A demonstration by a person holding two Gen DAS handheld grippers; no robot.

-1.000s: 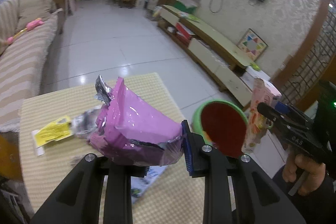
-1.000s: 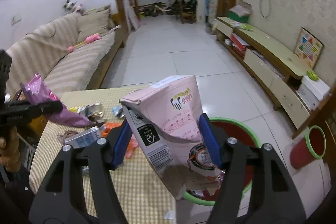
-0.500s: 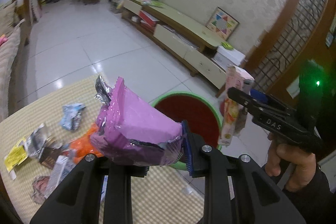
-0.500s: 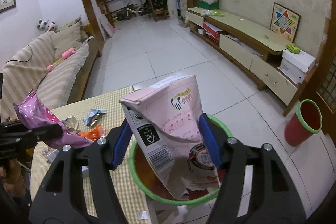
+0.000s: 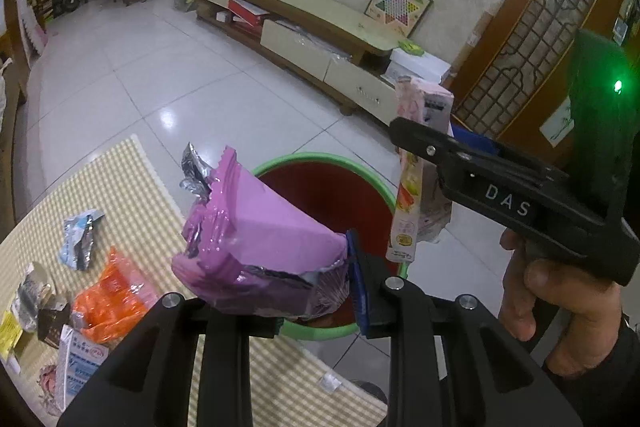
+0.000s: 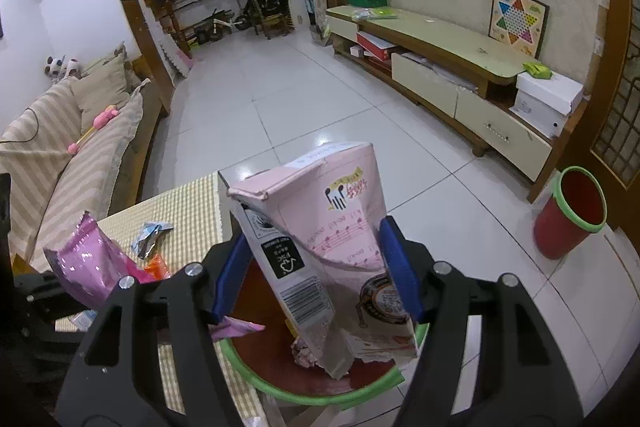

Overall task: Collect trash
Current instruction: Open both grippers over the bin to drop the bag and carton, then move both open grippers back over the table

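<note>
Left wrist view: left gripper (image 5: 280, 287) is clamped tight on a crumpled purple wrapper (image 5: 264, 227), jaws nearly all the way together with the foil bunched up between them
Wrapper spot: held up off the table, hanging right at the near rim of the bin (image 5: 372, 187), partly over the opening
Bin: red inside, green rim, sits on the floor just past the table edge
Table (image 5: 132, 195): checkered yellow cloth, trash lying on it to the left, an orange wrapper (image 5: 112, 299), a silver-blue wrapper (image 5: 82, 233), a small white-blue carton (image 5: 78, 359) at the near edge, plus a few scraps I can't really make out
Right side of this view: right gripper (image 5: 424, 151) comes in from the side, a hand (image 5: 560, 307) on its handle, pink carton (image 5: 420, 171) pinched in it, over the far side of the bin
Right wrist view: right gripper (image 6: 316, 267) has its blue pads (image 6: 396, 263) about half apart, pressing both sides of the pink carton (image 6: 320, 251), so it's a firm hold on a wide thing
Carton spot: tilted, torn open on top, its lower end hanging over the bin (image 6: 316, 391), some crumpled trash already on the bottom in there
Farther off: second red bin (image 6: 572, 215) by the wooden door, low TV cabinet (image 6: 440, 67) along the wall, striped sofa (image 6: 68, 155) on the left
</note>
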